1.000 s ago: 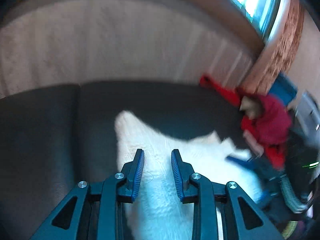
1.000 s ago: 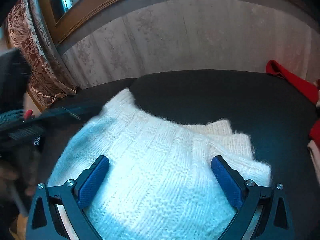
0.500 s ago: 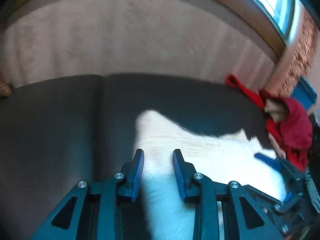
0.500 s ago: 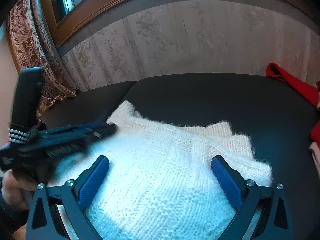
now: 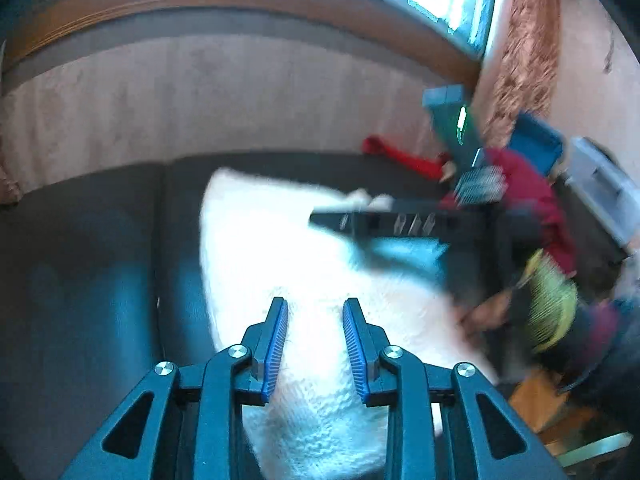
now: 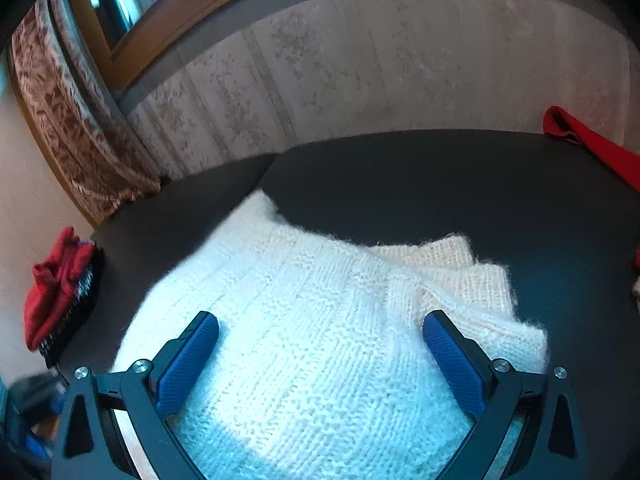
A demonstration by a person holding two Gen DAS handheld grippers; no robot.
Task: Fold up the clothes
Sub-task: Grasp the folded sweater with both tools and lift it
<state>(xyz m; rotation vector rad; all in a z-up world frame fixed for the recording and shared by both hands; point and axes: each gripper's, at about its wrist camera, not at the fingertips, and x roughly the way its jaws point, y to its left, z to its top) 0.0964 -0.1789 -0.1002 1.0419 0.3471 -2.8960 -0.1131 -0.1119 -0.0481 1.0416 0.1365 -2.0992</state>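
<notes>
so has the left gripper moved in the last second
Yes. In the right wrist view it sat at the left edge of the white sweater half a second ago; now it is out of frame, while the sweater lies unchanged on the dark cushion.

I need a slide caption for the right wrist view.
Open right gripper hovers over a white knitted sweater on a dark sofa.

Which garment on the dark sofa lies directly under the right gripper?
The white knitted sweater; the right gripper is open above it, while the red garment lies at the far right edge.

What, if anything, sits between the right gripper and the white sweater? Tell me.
Nothing visible does. The right gripper hangs with its jaws wide open directly over the white sweater, with only bare knit showing between the blue pads.
</notes>
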